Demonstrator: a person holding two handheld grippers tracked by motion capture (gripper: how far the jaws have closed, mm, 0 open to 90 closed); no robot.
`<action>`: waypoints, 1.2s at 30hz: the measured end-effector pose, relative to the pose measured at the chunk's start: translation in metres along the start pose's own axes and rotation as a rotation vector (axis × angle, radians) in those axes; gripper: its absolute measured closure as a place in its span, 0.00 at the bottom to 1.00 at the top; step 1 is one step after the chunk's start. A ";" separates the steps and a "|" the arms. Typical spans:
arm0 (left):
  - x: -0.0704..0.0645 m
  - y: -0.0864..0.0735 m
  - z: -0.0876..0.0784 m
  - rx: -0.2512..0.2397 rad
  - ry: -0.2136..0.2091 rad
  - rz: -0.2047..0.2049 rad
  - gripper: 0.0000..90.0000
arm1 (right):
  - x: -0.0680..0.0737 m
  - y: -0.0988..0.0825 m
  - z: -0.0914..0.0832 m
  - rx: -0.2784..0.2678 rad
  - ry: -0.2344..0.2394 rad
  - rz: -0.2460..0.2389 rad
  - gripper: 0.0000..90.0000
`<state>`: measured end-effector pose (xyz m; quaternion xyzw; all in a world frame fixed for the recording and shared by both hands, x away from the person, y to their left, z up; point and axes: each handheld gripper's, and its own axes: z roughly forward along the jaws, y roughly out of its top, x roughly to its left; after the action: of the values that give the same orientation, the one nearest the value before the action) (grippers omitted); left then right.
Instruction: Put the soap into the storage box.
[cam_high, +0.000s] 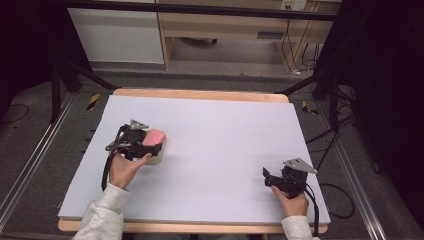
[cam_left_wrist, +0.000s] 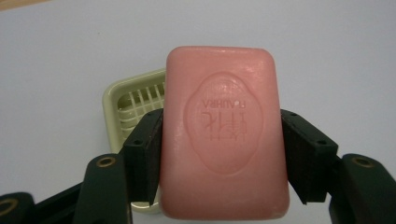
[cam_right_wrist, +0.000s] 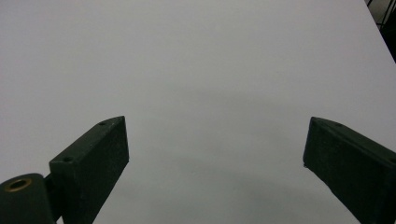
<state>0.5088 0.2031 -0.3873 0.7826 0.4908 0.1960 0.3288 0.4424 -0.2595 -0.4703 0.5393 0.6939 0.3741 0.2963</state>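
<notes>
My left claw (cam_left_wrist: 223, 140) is clamped on a pink rectangular bar of soap (cam_left_wrist: 224, 135) with rounded corners and an oval stamp pressed into its face. Both black pads press its long sides, and the bar stands out past the fingertips. Just beyond and below the claw, partly hidden behind the bar, sits a pale cream plastic soap dish (cam_left_wrist: 122, 102) with a slotted bottom; I cannot tell whether the soap touches it. In the high view the left claw (cam_high: 150, 145) holds the soap (cam_high: 156, 135) right over the dish (cam_high: 157, 158), on the left half of the counter (cam_high: 215, 140), which is covered by a light grey sheet.

My right claw (cam_right_wrist: 215, 158) stands wide apart with nothing between its pads, just the bare grey sheet ahead of it. From above, that claw (cam_high: 270, 177) sits near the counter's right front corner, well apart from the soap and dish.
</notes>
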 end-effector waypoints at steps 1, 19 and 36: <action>0.001 0.000 0.001 0.000 -0.002 -0.007 0.41 | 0.000 0.000 0.000 0.000 -0.001 -0.001 0.08; 0.019 0.004 0.020 0.024 0.025 -0.049 0.41 | 0.000 0.000 0.000 0.003 0.003 0.004 0.08; 0.027 0.001 0.033 0.028 0.053 -0.061 0.41 | 0.000 0.000 0.001 0.006 0.004 0.004 0.08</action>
<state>0.5420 0.2167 -0.4099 0.7664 0.5257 0.1996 0.3105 0.4430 -0.2589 -0.4711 0.5407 0.6944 0.3738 0.2927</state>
